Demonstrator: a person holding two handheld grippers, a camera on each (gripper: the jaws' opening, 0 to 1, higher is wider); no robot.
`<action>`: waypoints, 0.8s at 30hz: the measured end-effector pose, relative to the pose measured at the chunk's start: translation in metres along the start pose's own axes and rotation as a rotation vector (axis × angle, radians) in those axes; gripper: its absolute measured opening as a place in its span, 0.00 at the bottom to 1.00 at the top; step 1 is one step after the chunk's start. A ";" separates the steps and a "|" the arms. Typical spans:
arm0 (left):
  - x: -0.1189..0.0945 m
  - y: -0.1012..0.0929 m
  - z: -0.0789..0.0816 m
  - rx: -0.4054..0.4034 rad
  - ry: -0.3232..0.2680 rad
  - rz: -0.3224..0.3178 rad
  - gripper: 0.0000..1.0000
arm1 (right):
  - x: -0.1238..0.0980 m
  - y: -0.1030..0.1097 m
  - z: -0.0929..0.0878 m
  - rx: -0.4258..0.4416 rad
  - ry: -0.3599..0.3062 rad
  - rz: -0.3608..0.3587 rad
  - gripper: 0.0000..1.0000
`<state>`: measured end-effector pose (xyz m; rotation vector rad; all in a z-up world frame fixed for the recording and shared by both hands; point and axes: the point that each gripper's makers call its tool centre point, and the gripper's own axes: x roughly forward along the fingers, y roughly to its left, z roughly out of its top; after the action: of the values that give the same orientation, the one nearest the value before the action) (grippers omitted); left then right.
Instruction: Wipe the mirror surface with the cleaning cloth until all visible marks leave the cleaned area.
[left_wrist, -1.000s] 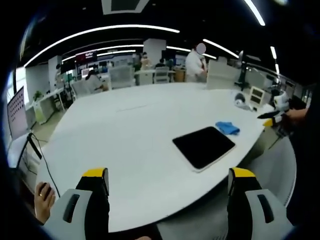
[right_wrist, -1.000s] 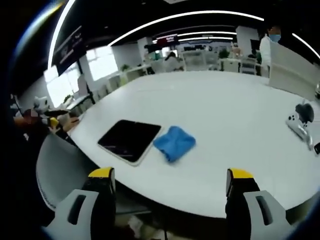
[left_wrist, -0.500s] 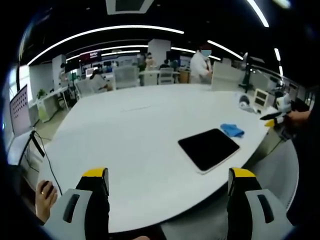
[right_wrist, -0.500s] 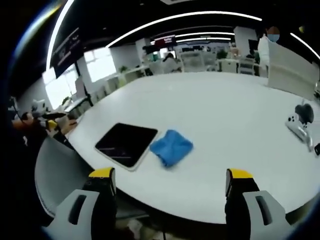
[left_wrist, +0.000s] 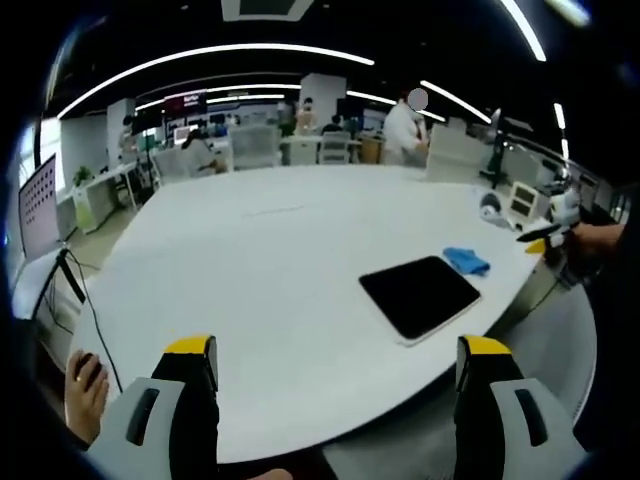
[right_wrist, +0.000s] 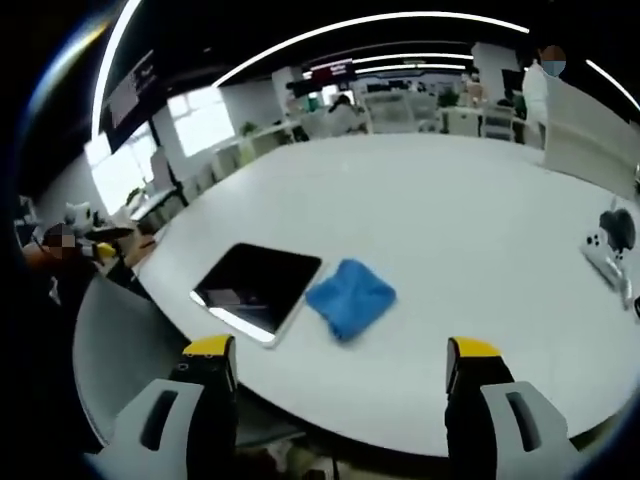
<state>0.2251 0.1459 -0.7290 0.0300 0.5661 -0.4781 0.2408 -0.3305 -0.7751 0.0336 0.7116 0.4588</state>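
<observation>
While both grippers hang short of the white worktop (right_wrist: 480, 210) with jaws apart and empty, the blue cleaning cloth (right_wrist: 350, 297) lies touching the dark mirror (right_wrist: 258, 287) near the edge. The right gripper (right_wrist: 340, 400) looks better placed to pinch the cloth's raised middle; the left gripper (left_wrist: 335, 400) could steady the mirror.

The left claw (left_wrist: 335, 375) has two broad grey jaws, each capped with a yellow tip and carrying a dark oval slot on its outer face, black along the inner side. The right claw (right_wrist: 335, 375) is built alike: grey shells, yellow tips, black inner faces (the same dark slot on each). A hand (left_wrist: 85, 395) shows low at the left gripper view's edge.
</observation>
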 end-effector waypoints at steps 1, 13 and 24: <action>0.002 -0.001 0.001 0.000 0.000 -0.002 1.00 | 0.003 0.001 0.002 -0.006 0.007 0.003 0.86; 0.017 -0.010 0.006 0.038 0.020 -0.040 1.00 | 0.047 -0.001 0.034 -0.065 0.029 -0.011 0.62; 0.020 -0.006 0.005 0.028 0.029 -0.050 1.00 | 0.098 -0.002 0.037 -0.117 0.146 -0.007 0.55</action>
<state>0.2395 0.1312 -0.7346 0.0500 0.5898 -0.5355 0.3296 -0.2868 -0.8082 -0.1137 0.8261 0.4988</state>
